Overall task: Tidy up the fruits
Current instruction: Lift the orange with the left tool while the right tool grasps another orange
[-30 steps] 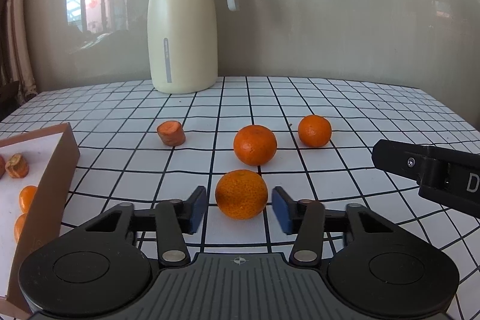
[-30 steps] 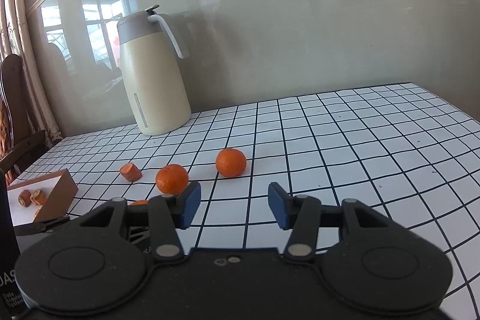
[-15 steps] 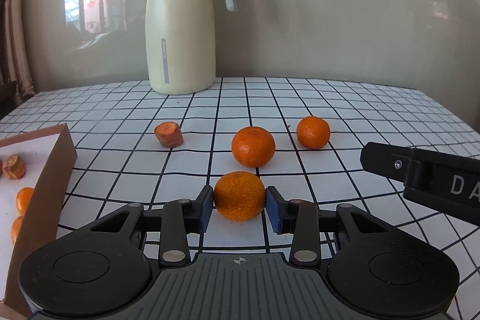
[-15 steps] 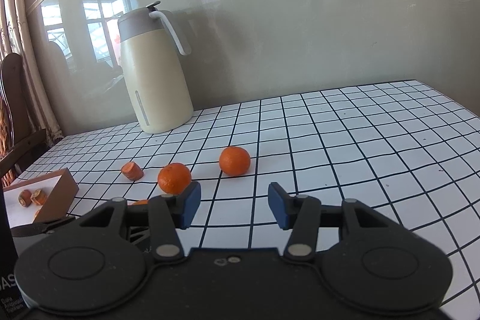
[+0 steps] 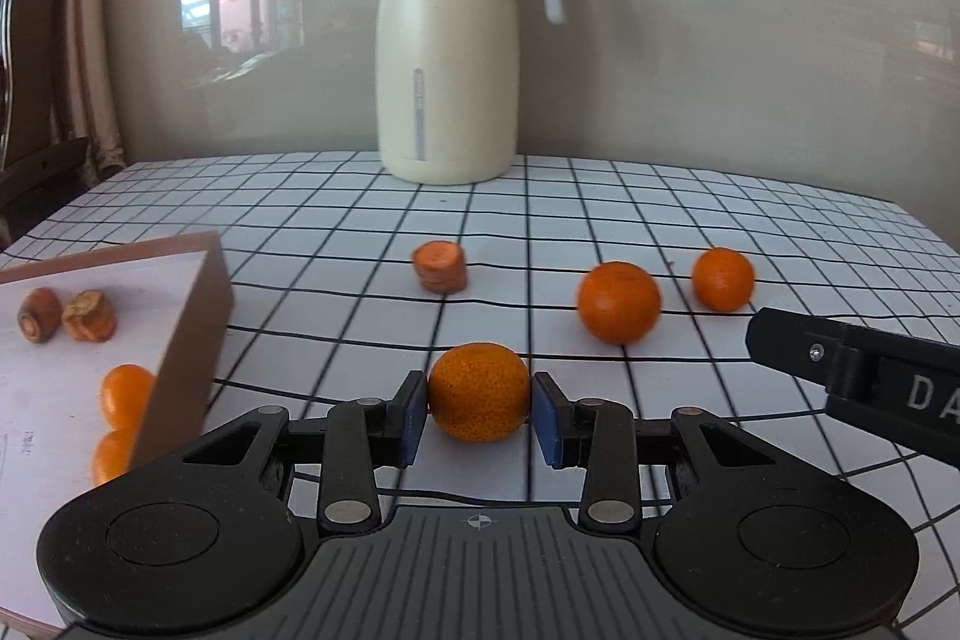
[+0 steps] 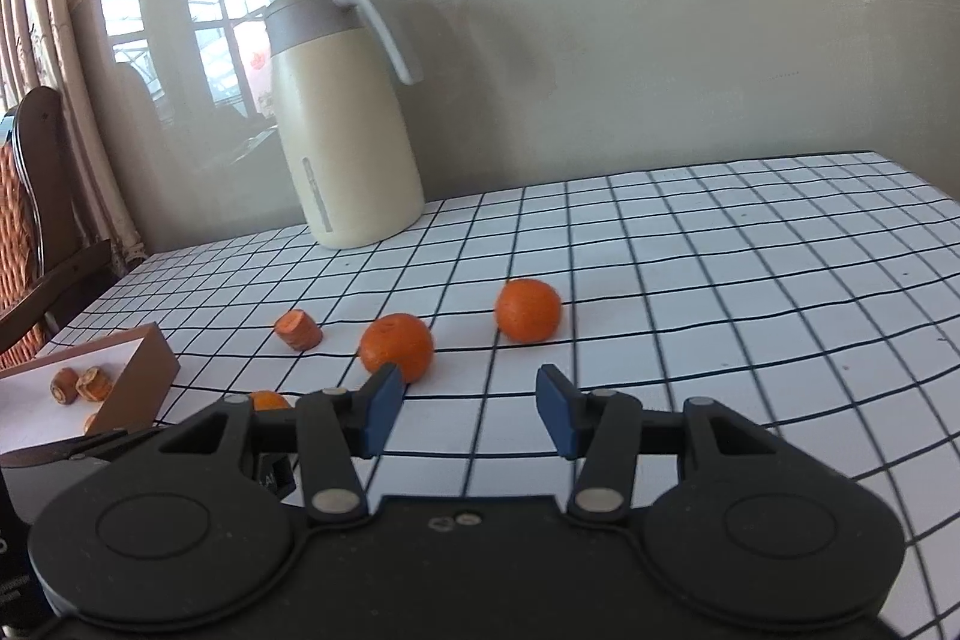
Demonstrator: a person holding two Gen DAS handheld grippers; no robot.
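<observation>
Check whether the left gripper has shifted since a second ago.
Yes. The left gripper, now shut on the tangerine, has swung left: the thermos and carrot piece sit further right in its view, and more of the box shows.

The left gripper (image 5: pixel 479 415) closes over the second: a second ago its blue pads stand apart from the nearest mandarin (image 5: pixel 478 391), one on each side with a gap; now both pads press against the fruit's flanks. The gripper also swings toward the box (image 5: pixel 186 334), which now shows more of its inside, with two carrot pieces (image 5: pixel 66 314) and two mandarins (image 5: pixel 123 391) in it. The thermos (image 5: pixel 447 58) shifts from left of centre to the middle of the left wrist view. The right gripper (image 6: pixel 468 415) edges closer to the two loose mandarins (image 6: pixel 397 345).
</observation>
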